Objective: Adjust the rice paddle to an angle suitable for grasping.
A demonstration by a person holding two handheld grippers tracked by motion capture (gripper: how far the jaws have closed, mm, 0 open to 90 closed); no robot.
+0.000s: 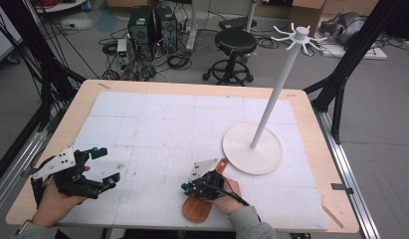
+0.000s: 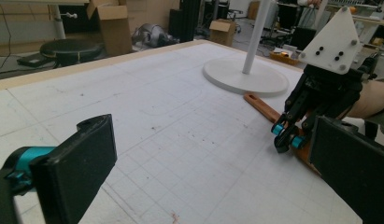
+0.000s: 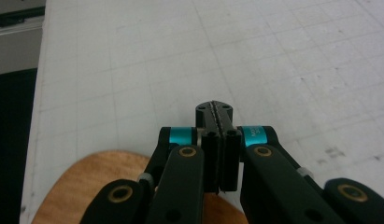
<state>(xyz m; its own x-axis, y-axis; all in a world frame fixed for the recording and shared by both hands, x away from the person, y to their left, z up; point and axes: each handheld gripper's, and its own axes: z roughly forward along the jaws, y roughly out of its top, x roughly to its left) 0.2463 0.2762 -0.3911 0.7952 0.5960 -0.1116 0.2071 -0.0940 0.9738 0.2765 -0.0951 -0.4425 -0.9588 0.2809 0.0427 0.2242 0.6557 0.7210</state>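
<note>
I see a light wooden desk (image 1: 82, 107) covered almost edge to edge by a white gridded mat (image 1: 157, 129). On the mat's right side stands a white rack (image 1: 253, 147) with a round base and tall pole; a brown wooden paddle (image 1: 197, 209) lies flat near my edge.

wooden paddle (image 1: 196, 209) — its middle hidden under the right gripper (image 1: 188, 188)

Right gripper (image 1: 188, 188) sits over the wooden paddle (image 1: 196, 209), jaws pointing left. Paddle handle runs back-right, its end touching the stand base (image 1: 253, 148). Left gripper (image 1: 106, 167) well left of it, on the mat (image 1: 157, 124).
</note>
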